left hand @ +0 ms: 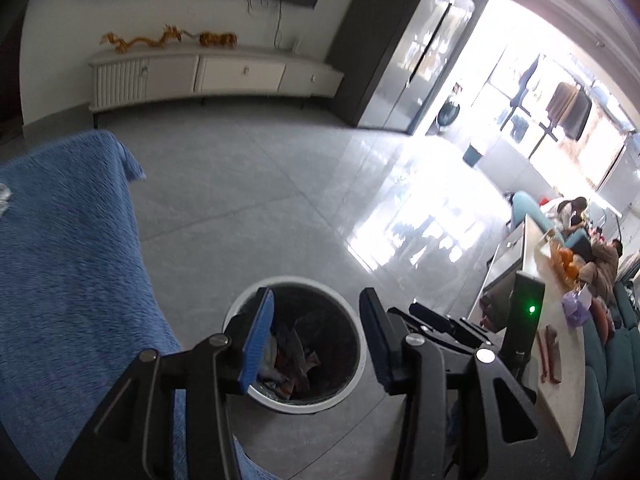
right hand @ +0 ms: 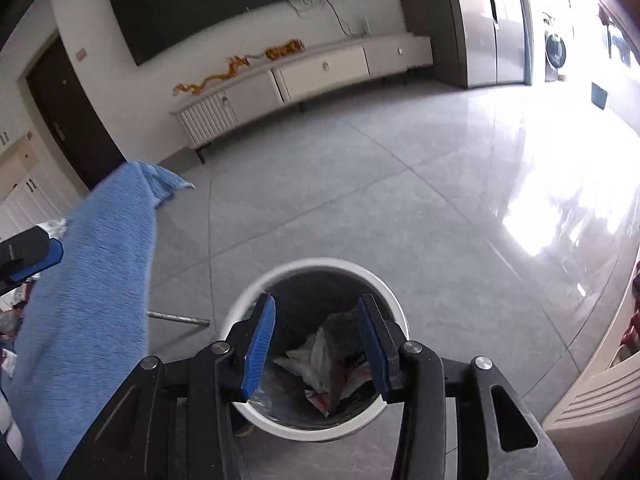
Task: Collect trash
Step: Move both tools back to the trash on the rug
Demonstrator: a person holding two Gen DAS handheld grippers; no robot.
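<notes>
A round white trash bin (left hand: pixel 352 312) with a dark liner stands on the grey tiled floor, and crumpled wrappers (left hand: pixel 294 356) lie inside it. My left gripper (left hand: pixel 316 338) hovers above the bin, open and empty. In the right wrist view the same bin (right hand: pixel 394 304) holds crumpled plastic and paper trash (right hand: pixel 320 364). My right gripper (right hand: pixel 318 344) is also above it, open and empty. The right gripper's body (left hand: pixel 436 320) shows just right of the left one.
A blue cloth-covered surface (left hand: pixel 68 272) lies to the left of the bin, also in the right view (right hand: pixel 92 292). A white counter (left hand: pixel 560 380) with orange items is at right. A white TV cabinet (left hand: pixel 208 76) lines the far wall. A metal rod (right hand: pixel 178 318) lies on the floor.
</notes>
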